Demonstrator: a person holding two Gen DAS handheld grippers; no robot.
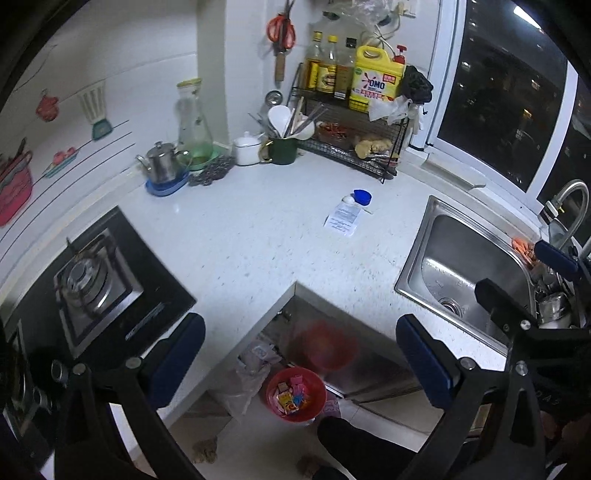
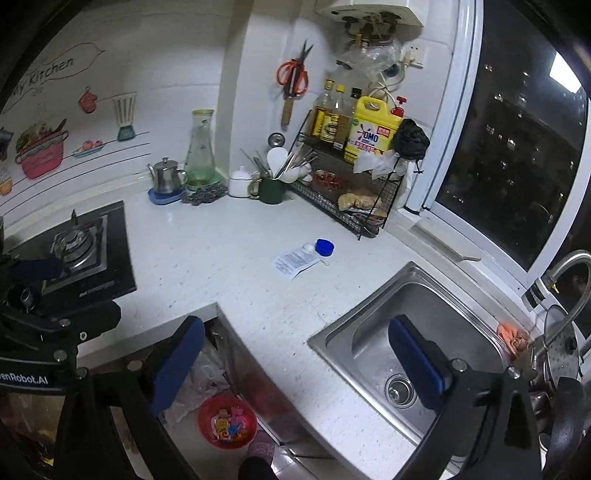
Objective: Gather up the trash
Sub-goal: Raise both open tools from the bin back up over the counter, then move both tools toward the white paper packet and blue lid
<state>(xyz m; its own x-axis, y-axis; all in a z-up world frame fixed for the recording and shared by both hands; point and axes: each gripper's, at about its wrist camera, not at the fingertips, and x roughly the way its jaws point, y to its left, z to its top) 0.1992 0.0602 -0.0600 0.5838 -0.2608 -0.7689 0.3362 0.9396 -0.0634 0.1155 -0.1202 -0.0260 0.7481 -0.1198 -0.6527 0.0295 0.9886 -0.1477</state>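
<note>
White worktop (image 2: 207, 266) carries paper slip (image 2: 293, 263) and blue cap (image 2: 325, 246) at 12 o'clock; both your tools gape empty. Reach step: next, pinch the slip for the red bin (image 2: 227, 421).

Steel sink (image 2: 332, 334), gas stove (image 1: 92, 280), yellow detergent jug (image 2: 371, 129) on wire rack (image 2: 360, 206), orange scissors (image 1: 281, 29)

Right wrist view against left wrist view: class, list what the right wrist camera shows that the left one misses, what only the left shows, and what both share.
Only the right wrist view shows the water heater and the "Kitchen" wall lettering. Only the left wrist view shows the person's dark-clad leg at length. Both show the blue cap, the paper slip, the red bin, the sink and both grippers open.
</note>
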